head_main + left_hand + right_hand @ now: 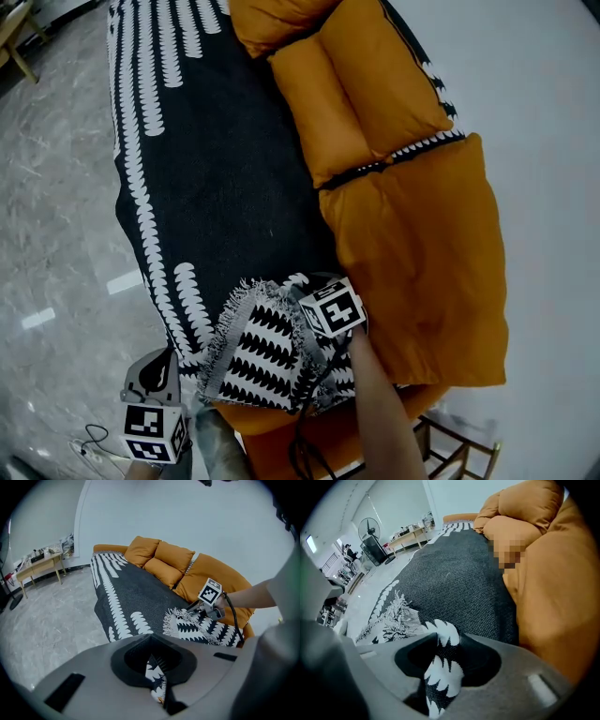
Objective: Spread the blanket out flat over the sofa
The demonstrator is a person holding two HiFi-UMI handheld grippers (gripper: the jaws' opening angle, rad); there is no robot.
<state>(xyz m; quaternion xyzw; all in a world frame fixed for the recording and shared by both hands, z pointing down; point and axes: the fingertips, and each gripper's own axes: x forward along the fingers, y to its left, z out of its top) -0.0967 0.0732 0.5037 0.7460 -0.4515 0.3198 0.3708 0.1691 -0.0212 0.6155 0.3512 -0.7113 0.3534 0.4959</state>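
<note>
Blanket: the black blanket [216,187] with white toothed stripes was laid along the seat of the orange sofa [422,253], its front edge hanging toward the floor [56,234].
Cushions: the back cushions [366,94] were left uncovered, and only a thin strip of blanket was seen behind them.
Near end: the last stretch [267,352] was doubled back on itself, so the patterned underside and the fringe [230,319] were turned up; the orange seat below it was left bare.
Left gripper: the left gripper [157,677] was held low at the sofa's front edge, its fingers pressed together on a fold of blanket, apparently so that the front corner could be drawn outward.
Right gripper: the right gripper [440,667] was set on the folded end beside the sofa's back, its fingers pinching a strip of patterned cloth, probably to carry the back corner.
Reason for 2 grips: the edge was taken at 2 separate places, so it could be pulled taut and kept square.
Stage: most of the spreading was judged done; only the near end remained to be unfolded.
Next move: a level pull toward the person was judged necessary.
Risk: an uneven pull could have skewed the flat part.
</note>
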